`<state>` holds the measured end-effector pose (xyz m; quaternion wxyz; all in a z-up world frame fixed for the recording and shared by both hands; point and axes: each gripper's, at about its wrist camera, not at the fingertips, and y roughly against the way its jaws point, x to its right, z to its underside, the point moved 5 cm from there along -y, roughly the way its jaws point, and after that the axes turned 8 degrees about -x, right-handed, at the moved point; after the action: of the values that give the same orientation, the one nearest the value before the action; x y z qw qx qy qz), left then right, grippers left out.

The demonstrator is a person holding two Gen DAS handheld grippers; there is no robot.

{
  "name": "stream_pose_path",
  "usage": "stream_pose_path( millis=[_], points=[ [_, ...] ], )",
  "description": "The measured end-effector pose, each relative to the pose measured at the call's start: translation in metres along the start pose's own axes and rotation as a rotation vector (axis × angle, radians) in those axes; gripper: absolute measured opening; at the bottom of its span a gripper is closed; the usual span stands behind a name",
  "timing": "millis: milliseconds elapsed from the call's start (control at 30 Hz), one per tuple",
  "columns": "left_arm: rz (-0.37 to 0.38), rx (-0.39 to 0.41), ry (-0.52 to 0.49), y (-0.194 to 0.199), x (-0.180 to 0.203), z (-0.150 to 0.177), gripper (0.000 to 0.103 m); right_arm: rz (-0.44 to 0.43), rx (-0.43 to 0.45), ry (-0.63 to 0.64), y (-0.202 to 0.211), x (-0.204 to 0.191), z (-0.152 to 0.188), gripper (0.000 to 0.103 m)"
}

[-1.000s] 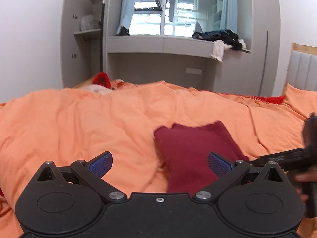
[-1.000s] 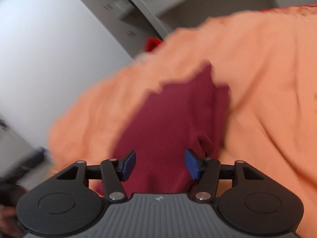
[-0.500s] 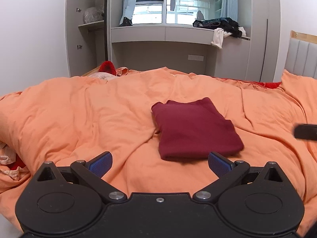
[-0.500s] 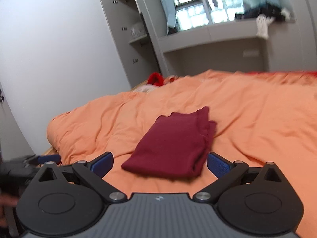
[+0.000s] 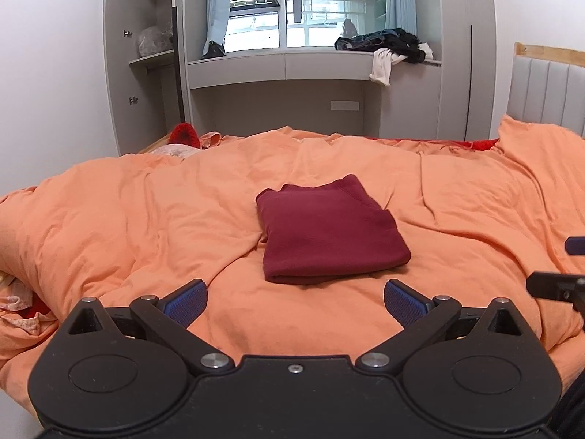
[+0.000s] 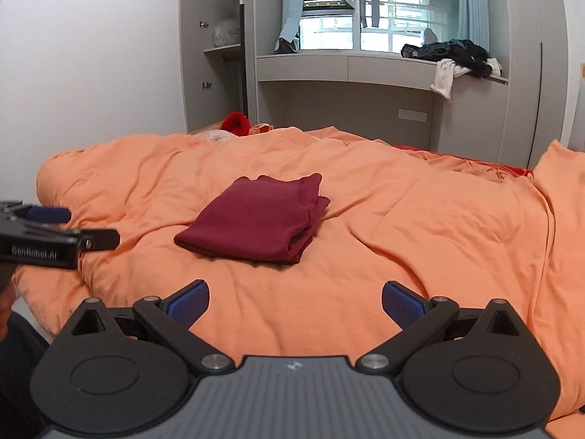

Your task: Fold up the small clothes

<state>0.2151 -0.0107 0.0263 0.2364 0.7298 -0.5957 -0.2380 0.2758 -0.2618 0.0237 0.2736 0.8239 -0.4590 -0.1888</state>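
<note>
We see a folded maroon garment (image 5: 329, 230) lying flat on the orange duvet (image 5: 146, 219) that covers the bed; in the left wrist view it sits at about twelve o'clock from our left gripper (image 5: 295, 301), well apart from the blue pads (image 5: 184, 300); the jaws stand wide and released, with only duvet between them; at three o'clock in that view the tip of our right gripper (image 5: 555, 285) pokes in from the edge, clear of the garment.

In the right wrist view the same garment (image 6: 252, 219) lies at about eleven o'clock from our right gripper (image 6: 295, 301); its jaws have just been opening and now stand fully spread, with nothing between them but duvet; the left gripper (image 6: 55, 234) shows at nine o'clock, also apart from the cloth.

Beyond the bed at twelve o'clock stands a grey window ledge (image 5: 292, 66); a heap of dark clothes (image 5: 384, 42) lies on it toward one o'clock, with a white cloth (image 5: 382, 66) hanging over its edge; a red item (image 5: 186, 135) rests at the far side of the bed at eleven o'clock; a padded headboard (image 5: 548, 91) rises at two o'clock.
</note>
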Motion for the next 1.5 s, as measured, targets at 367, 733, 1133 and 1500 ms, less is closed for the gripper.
stream_pose_path(
  millis=[367, 733, 1133, 1500],
  points=[
    [0.016, -0.017, 0.021, 0.004, -0.005, 0.000, 0.103, -0.024, -0.009, 0.038, -0.002, -0.008, 0.004, 0.103],
    [0.024, -0.022, 0.008, 0.002, -0.005, -0.001, 0.103, -0.023, -0.032, 0.056, -0.007, -0.006, 0.000, 0.103],
    [0.021, -0.042, -0.011, -0.010, -0.008, 0.002, 0.103, -0.024, -0.052, 0.017, -0.017, 0.002, 0.001, 0.103],
    [0.013, -0.061, -0.022, -0.022, -0.011, 0.001, 0.103, -0.039, -0.041, 0.015, -0.023, 0.000, -0.001, 0.103]
  ],
)
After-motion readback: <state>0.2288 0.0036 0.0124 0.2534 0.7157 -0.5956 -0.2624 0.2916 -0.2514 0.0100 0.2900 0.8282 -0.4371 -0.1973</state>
